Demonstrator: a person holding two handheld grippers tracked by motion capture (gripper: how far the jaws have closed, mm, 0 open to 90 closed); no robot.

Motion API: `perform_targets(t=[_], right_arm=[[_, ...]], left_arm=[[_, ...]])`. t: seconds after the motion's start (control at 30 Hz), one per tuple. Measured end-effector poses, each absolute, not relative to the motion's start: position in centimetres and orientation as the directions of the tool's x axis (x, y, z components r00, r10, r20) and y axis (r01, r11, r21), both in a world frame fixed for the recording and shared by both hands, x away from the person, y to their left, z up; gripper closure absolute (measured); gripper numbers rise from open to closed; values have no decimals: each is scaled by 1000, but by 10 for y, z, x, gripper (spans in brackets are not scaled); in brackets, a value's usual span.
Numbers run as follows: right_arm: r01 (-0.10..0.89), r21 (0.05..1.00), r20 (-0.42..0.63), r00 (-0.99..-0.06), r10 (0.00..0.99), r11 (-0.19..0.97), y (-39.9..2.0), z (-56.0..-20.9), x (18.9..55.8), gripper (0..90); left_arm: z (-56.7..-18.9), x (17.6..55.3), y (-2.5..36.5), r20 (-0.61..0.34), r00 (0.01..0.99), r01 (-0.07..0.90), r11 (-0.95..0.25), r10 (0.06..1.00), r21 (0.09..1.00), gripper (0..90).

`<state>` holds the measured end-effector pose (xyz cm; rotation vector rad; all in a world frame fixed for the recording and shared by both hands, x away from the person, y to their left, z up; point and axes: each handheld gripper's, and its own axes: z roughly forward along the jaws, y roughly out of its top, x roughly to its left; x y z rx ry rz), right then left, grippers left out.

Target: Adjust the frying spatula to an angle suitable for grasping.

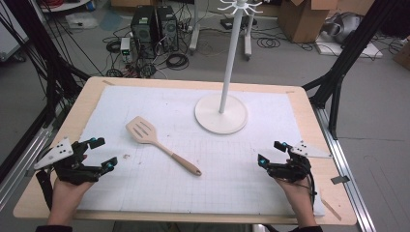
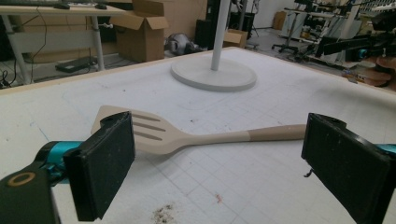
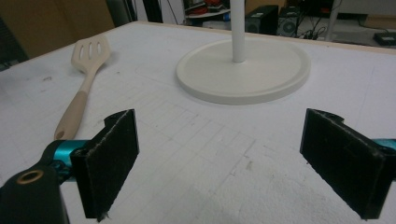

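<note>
Quick count: one slotted spatula point(image 1: 159, 143), one white hook stand point(image 1: 222, 113) on a round base, one white mat point(image 1: 145, 193), two handheld grippers, left gripper point(image 1: 103, 153) and right gripper point(image 1: 270, 152), plus two computer towers point(image 1: 154, 25) upper left.

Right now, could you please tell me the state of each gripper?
Left gripper: open, holding nothing, beside the spatula.
Right gripper: open, holding nothing.

Even overhead light, soft shadows, high view perhaps slightly blurred
</note>
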<state>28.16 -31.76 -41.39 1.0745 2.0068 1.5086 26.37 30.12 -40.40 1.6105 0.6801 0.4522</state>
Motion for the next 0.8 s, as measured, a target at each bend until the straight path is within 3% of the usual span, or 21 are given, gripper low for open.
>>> perform_targets(t=[0.8], right_arm=[[308,941,98,-646,757,141,-316,-406,280,104]], left_arm=[[-399,262,292,-58,774,142,-84,630,986,103]])
